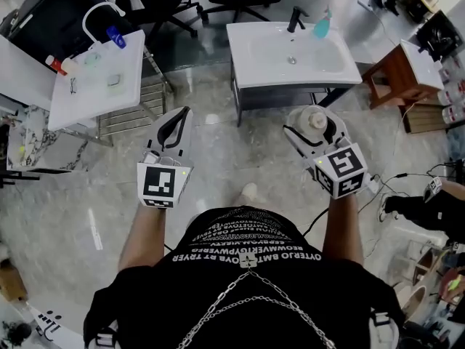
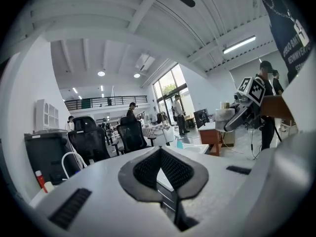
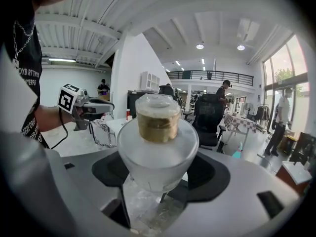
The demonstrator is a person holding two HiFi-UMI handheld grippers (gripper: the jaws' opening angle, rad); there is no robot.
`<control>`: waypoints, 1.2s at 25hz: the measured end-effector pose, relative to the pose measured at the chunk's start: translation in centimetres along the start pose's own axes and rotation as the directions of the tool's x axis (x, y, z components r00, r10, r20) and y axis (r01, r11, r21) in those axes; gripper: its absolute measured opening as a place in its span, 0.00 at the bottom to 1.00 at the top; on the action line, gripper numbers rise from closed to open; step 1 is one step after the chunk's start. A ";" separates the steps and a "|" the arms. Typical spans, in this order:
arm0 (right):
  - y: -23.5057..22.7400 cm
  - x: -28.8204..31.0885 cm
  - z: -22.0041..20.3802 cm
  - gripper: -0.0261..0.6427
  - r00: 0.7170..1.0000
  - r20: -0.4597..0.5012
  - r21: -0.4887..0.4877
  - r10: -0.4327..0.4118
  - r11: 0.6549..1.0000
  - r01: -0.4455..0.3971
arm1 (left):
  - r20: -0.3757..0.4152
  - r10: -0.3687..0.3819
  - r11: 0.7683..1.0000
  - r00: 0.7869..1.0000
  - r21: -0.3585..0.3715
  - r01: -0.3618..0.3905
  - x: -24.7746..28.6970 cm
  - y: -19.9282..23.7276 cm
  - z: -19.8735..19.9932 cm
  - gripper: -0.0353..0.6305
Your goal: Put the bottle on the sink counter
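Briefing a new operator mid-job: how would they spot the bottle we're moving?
Start at the white sink unit ahead of the person; nearer them, the right gripper is shut on the bottle. It is frosted white with a gold neck band under a clear cap, unlike the teal bottle beside the black tap.

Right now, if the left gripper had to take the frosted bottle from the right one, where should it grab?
Probably the gold collar, from the left side: it stands narrow and upright above the right gripper, whose jaws clamp the wide frosted body. The left gripper is shut, so open it first.
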State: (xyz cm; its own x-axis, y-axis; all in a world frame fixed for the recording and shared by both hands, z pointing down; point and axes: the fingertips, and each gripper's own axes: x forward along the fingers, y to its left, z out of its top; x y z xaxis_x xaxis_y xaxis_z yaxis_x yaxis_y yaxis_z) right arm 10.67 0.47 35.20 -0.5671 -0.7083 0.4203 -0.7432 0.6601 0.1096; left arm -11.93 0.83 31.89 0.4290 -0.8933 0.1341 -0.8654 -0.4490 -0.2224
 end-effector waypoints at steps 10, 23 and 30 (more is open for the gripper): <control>-7.1 1.9 -0.1 0.53 0.998 0.031 -0.013 0.050 0.999 -0.050 | -0.012 0.053 0.999 0.999 0.013 -0.052 6.6 -1.3 1.3 0.06; -9.8 4.7 0.1 0.53 0.997 0.025 -0.007 0.075 0.997 -0.075 | -0.054 0.047 0.999 0.997 0.000 -0.047 9.7 -0.9 -0.2 0.06; -11.4 8.2 1.4 0.53 0.998 -0.003 -0.002 0.058 0.998 -0.058 | -0.034 -0.003 1.000 0.999 -0.014 0.002 14.5 1.8 -0.2 0.06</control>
State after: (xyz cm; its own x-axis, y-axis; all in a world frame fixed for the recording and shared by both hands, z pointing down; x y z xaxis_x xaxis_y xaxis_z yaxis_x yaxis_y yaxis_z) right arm 14.01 -13.19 36.13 -0.6084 -0.6678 0.4288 -0.7083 0.7007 0.0863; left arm -7.31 -12.93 33.61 0.4225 -0.8908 0.1673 -0.8678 -0.4509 -0.2089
